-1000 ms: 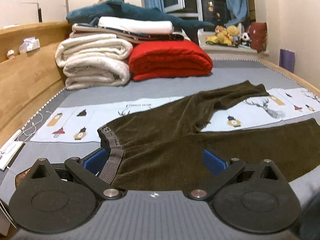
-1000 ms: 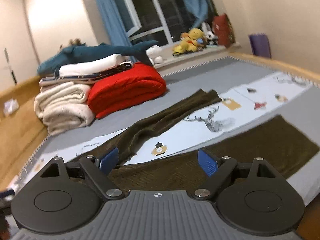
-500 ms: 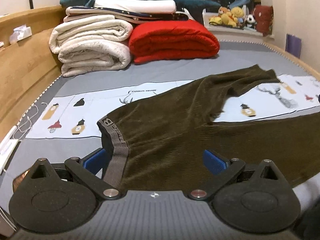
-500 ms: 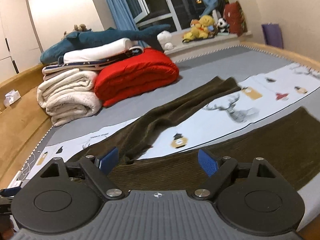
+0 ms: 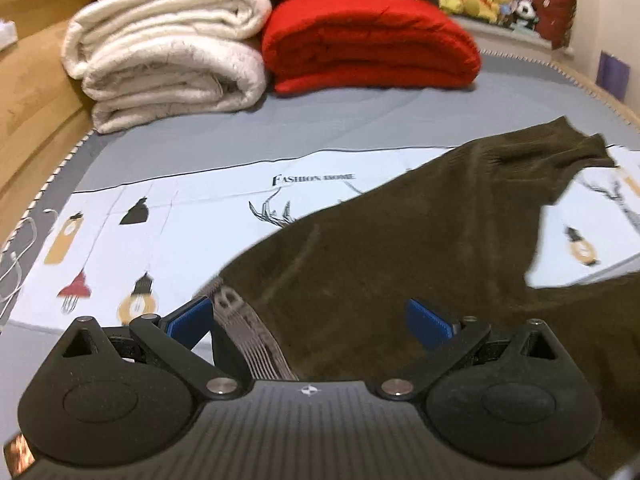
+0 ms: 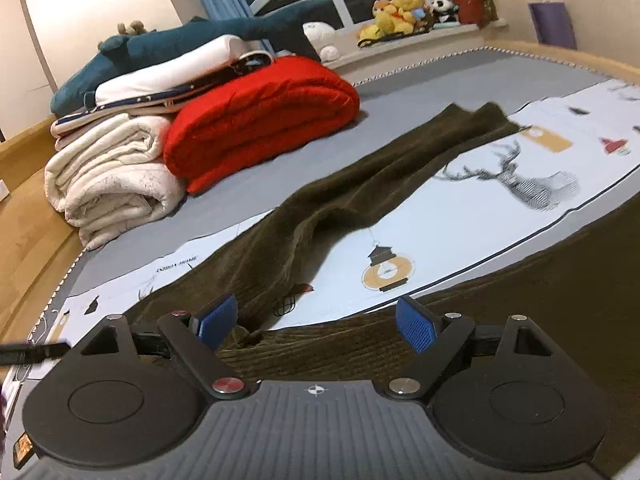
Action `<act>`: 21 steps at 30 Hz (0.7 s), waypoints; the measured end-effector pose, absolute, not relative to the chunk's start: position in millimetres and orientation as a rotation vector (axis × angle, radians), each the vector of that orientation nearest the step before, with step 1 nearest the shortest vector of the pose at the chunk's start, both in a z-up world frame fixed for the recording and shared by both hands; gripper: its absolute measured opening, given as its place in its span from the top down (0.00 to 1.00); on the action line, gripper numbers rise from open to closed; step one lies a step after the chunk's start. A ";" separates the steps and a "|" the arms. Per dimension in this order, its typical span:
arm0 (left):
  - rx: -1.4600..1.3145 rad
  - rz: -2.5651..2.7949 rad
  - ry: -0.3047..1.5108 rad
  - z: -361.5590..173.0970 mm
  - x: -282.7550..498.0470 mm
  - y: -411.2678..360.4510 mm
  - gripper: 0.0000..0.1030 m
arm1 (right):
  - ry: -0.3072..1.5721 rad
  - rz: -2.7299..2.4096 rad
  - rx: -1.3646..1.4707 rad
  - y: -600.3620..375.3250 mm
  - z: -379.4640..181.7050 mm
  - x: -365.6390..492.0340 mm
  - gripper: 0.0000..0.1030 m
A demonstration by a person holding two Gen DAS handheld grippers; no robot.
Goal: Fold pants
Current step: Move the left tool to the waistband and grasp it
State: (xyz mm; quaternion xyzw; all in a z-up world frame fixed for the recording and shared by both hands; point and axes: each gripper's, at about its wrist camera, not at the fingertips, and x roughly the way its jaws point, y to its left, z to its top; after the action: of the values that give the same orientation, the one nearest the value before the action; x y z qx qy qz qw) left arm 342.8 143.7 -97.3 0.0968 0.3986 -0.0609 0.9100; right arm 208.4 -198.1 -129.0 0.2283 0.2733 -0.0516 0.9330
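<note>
We see a pair of dark olive corduroy pants (image 5: 400, 264) spread on a bed (image 5: 360, 120) covered with a grey sheet, partly on a white printed cloth (image 5: 168, 216) showing lanterns, deer antlers and the words "Fashion Home". The pants lie with their legs apart: one leg (image 6: 400, 168) runs away toward the far side of the bed, the other stretches off to the right along the near edge. The grey striped elastic waistband (image 5: 248, 332) is at the left end of the garment.

Our left gripper (image 5: 310, 316) hangs over the waist, its blue-padded fingers (image 5: 188, 318) spread wide; the waistband sits between them, just beside the left pad, and the pads do not press on the cloth. Our right gripper (image 6: 316, 320) hovers over the crotch area, where the two legs part, and its fingers (image 6: 416, 328) are also spread wide, with the corduroy below them and nothing pinched.

At the head of the bed we see a rolled cream blanket (image 5: 168, 48) touching a folded red quilt (image 5: 368, 40). A blue plush shark (image 6: 180, 44) lies on folded bedding above them. Stuffed toys (image 6: 400, 12) sit on the windowsill. A wooden bed frame (image 5: 32, 92) runs along the left.
</note>
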 end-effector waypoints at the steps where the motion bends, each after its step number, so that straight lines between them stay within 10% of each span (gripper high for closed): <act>1: 0.210 -0.132 0.842 -104.2 362.9 146.4 0.00 | 0.580 -0.110 0.446 -197.7 -134.4 212.3 0.15; 15: 0.206 -0.009 1.077 -202.8 515.1 191.4 0.01 | 0.686 -0.107 0.321 -195.1 -161.4 229.9 0.16; 16: 0.173 -0.012 1.071 -202.8 515.8 194.8 0.07 | 0.682 -0.113 0.314 -195.0 -161.1 229.9 0.16; 19: 0.062 -0.135 1.065 -192.3 509.8 196.5 0.87 | 0.678 -0.129 0.302 -195.1 -161.6 230.5 0.16; 21: 0.151 -0.124 1.009 -182.6 497.6 183.7 0.92 | 0.686 -0.137 0.303 -196.2 -163.5 231.5 0.16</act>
State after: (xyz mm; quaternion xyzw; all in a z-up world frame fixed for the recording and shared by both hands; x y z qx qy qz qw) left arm 497.6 183.7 -182.6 0.0723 0.4826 -0.0593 0.8708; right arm 231.5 -196.2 -163.5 0.1481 0.3348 -0.0667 0.9282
